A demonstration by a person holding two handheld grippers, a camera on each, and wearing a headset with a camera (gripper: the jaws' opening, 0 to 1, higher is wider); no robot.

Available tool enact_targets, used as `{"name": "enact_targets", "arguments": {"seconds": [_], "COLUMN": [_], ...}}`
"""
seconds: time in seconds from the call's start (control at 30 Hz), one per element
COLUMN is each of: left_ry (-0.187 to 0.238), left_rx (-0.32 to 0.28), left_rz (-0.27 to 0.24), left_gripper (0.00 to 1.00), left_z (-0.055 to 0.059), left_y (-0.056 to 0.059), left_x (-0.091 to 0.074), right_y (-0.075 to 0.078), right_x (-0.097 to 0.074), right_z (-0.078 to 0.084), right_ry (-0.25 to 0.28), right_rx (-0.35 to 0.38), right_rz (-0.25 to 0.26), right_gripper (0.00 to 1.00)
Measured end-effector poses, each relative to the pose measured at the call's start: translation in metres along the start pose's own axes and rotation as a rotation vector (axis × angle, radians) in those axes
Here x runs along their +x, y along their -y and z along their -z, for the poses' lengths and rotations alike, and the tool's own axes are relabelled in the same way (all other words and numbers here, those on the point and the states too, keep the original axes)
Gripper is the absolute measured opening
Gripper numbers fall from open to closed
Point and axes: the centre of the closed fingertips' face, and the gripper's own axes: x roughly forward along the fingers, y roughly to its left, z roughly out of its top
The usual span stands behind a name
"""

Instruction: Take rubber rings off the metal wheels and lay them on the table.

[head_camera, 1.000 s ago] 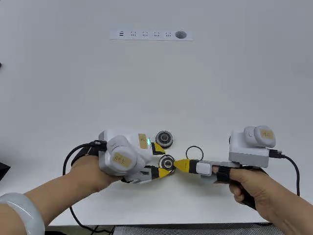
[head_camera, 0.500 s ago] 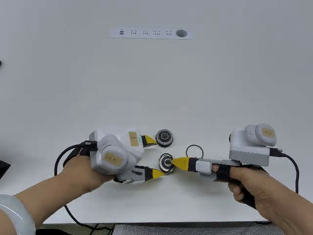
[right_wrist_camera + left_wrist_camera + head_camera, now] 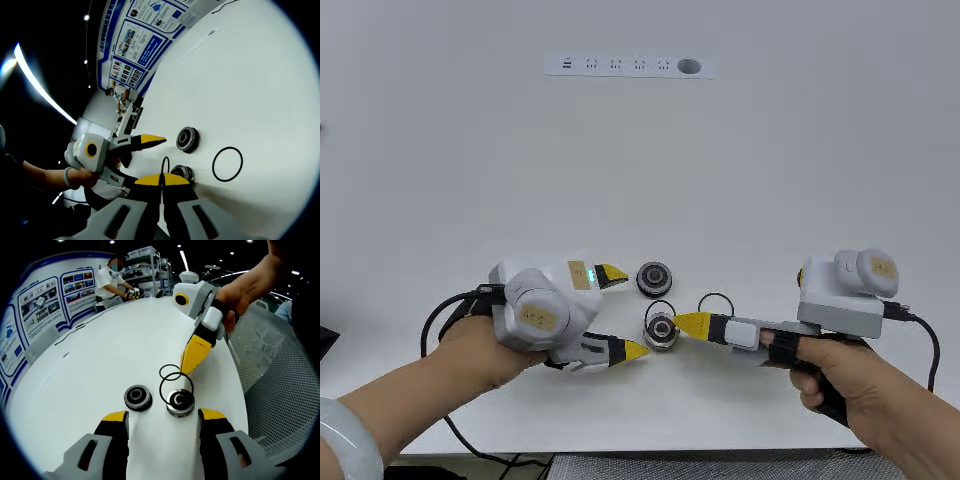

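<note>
Right claw (image 3: pixel 682 325) is pinched shut, tips together on a thin black ring (image 3: pixel 176 385) that is half peeled off the near wheel (image 3: pixel 661 332). The ring's loop stands up over the wheel, its low edge apparently caught on the rim. Left claw (image 3: pixel 629 311) is spread wide and holds nothing; the near wheel sits just past its tips, in line with the gap.

In the head view the near wheel is at 9 o'clock of the right claw's tip, touching or just beside it, can't tell which. The left claw is the free one and nearer to brace. Next move likely needs it closed on the wheel while the right pulls the ring toward 3 o'clock; unbraced, the wheel may drag along.

Far wheel (image 3: pixel 654 279) is at 12 o'clock of the near one, close beside, with a dark ring on it. Loose ring (image 3: pixel 717 305) lies flat on the bare table (image 3: pixel 770 180), at 1 o'clock of the right tip.
</note>
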Motion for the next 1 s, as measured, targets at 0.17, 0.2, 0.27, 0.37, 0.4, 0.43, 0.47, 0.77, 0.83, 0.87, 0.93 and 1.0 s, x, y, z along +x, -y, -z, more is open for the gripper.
{"name": "enact_targets", "arguments": {"seconds": [0.17,0.2,0.27,0.37,0.4,0.43,0.47,0.77,0.83,0.87,0.93,1.0], "left_ry": [0.013,0.015,0.013,0.014,0.015,0.011,0.011,0.013,0.013,0.014,0.014,0.014], "left_rx": [-0.032,-0.036,-0.04,-0.045,-0.045,-0.048,-0.049,-0.055,-0.053,-0.054,-0.055,-0.059], "left_rz": [-0.013,-0.018,-0.018,-0.019,-0.022,-0.02,-0.019,-0.023,-0.026,-0.026,-0.028,-0.026], "left_gripper": [0.58,0.59,0.6,0.6,0.6,0.6,0.59,0.59,0.58,0.59,0.58,0.58], "left_z": [0.001,0.001,0.002,0.003,0.003,0.004,0.003,0.003,0.002,0.001,0.001,0.001], "left_y": [-0.003,-0.004,-0.004,-0.005,-0.006,-0.006,-0.005,-0.007,-0.007,-0.007,-0.007,-0.007], "left_x": [-0.003,-0.003,-0.004,-0.005,-0.005,-0.005,-0.006,-0.006,-0.006,-0.006,-0.007,-0.007], "right_y": [0.011,0.013,0.017,0.025,0.027,0.032,0.034,0.058,0.06,0.062,0.062,0.065], "right_x": [-0.011,-0.014,-0.017,-0.023,-0.024,-0.026,-0.027,-0.035,-0.035,-0.035,-0.034,-0.035], "right_z": [-0.01,-0.012,-0.015,-0.019,-0.02,-0.02,-0.02,-0.017,-0.016,-0.016,-0.014,-0.015], "right_ry": [0.043,0.054,0.062,0.078,0.08,0.085,0.086,0.088,0.084,0.083,0.077,0.078], "right_rx": [0.019,0.024,0.028,0.037,0.038,0.038,0.041,0.061,0.057,0.047,0.034,0.013], "right_rz": [0.025,0.03,0.039,0.058,0.063,0.078,0.083,0.155,0.164,0.175,0.188,0.204], "right_gripper": [0.01,0.01,0.01,0.01,0.01,0.01,0.01,0.01,0.02,0.02,0.02,0.02]}}
